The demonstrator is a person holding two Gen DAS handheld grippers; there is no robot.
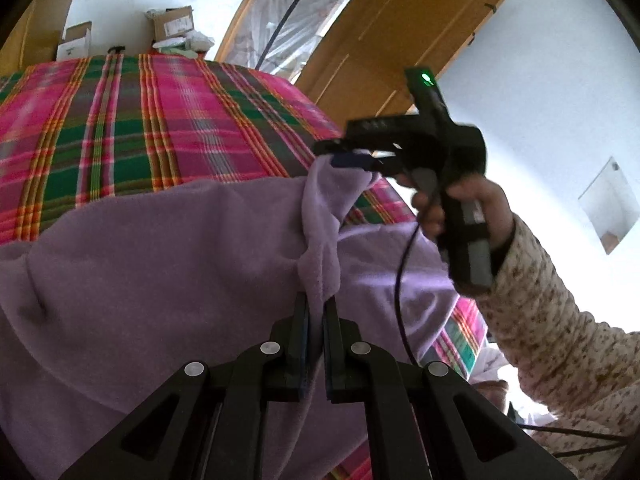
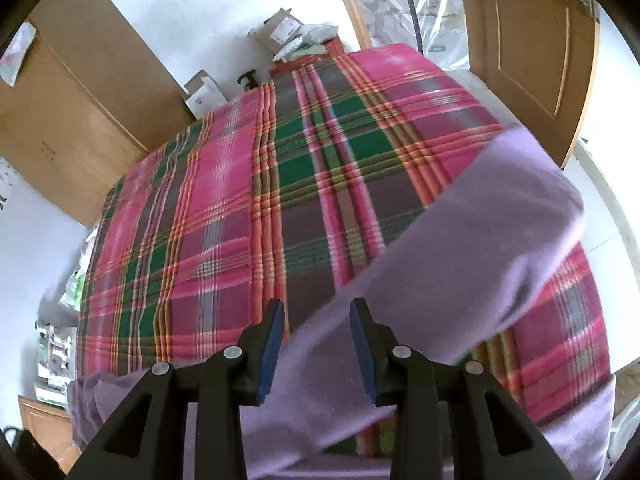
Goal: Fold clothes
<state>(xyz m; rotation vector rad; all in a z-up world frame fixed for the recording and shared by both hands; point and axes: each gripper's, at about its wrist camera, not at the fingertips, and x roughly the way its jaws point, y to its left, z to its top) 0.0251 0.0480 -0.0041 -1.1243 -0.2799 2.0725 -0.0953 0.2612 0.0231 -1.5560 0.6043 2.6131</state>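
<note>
A lilac fleece garment (image 1: 160,260) lies bunched on the plaid bedspread (image 1: 160,120). My left gripper (image 1: 316,300) is shut on a raised fold of it, with fabric pinched between the two fingers. That fold runs up to my right gripper (image 1: 344,154), held by a hand in a speckled sleeve (image 1: 560,340). In the right wrist view the right gripper (image 2: 316,312) stands open, its blue pads (image 2: 272,344) wide apart, with the lilac garment (image 2: 480,220) lying in the gap and below it. Whether the pads touch the cloth is unclear.
The pink and green plaid bedspread (image 2: 240,200) stretches away beyond the garment. Cardboard boxes (image 1: 172,22) sit past the far edge. A wooden door (image 1: 400,32) stands open at the right, a brown wardrobe (image 2: 80,100) at the left. A black cable (image 1: 400,280) hangs from the right gripper.
</note>
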